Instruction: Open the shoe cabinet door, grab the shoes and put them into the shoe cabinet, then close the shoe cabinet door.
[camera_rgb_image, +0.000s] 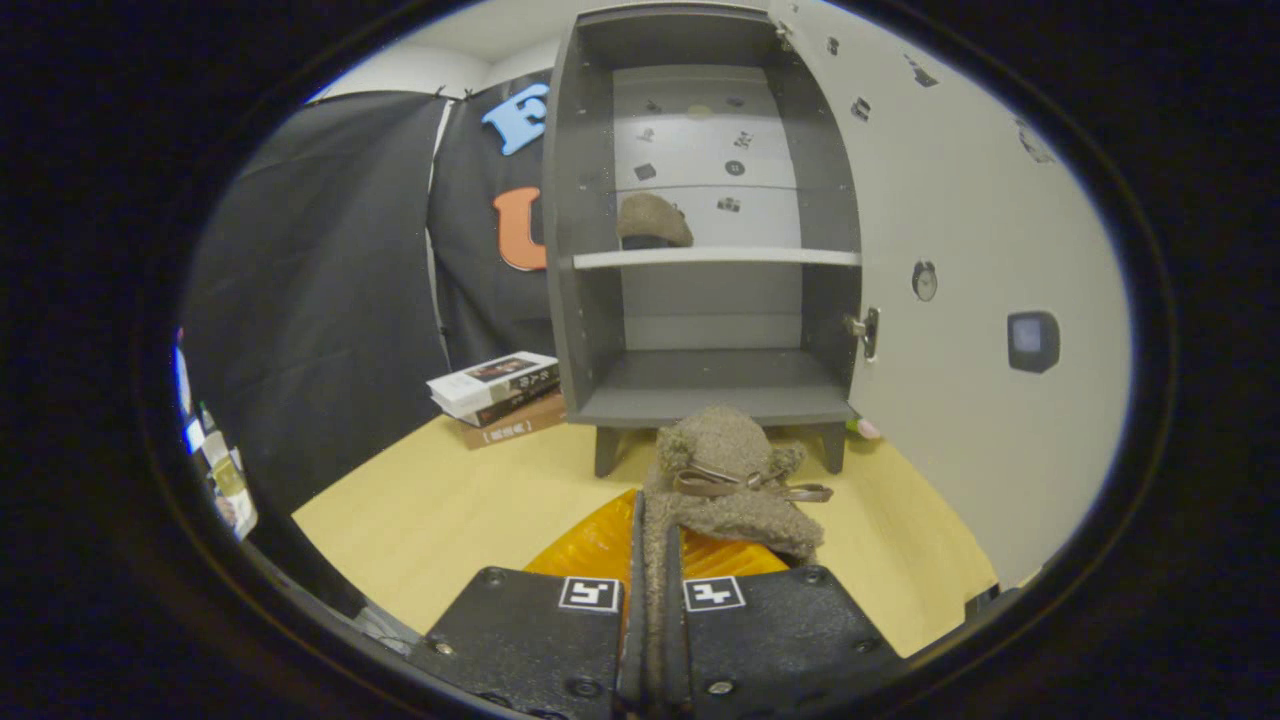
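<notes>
at left, a stack of three books (497, 394) sits on the pale wooden tabletop (430, 510) beside the shoe cabinet (700, 230); the lettering on their spines is too small to read. the dark cabinet stands open, one shelf (716, 257) dividing its two compartments, and one fuzzy brown shoe (652, 221) rests on that shelf toward the left. just ahead of the cabinet's base, the gripper (660, 560) is nearly closed, both fingers pinching the heel edge of a second fuzzy brown shoe (728, 480) with a brown bow (745, 485), held above an orange mat (600, 545). the white door (980, 250) hangs swung out at right.
</notes>
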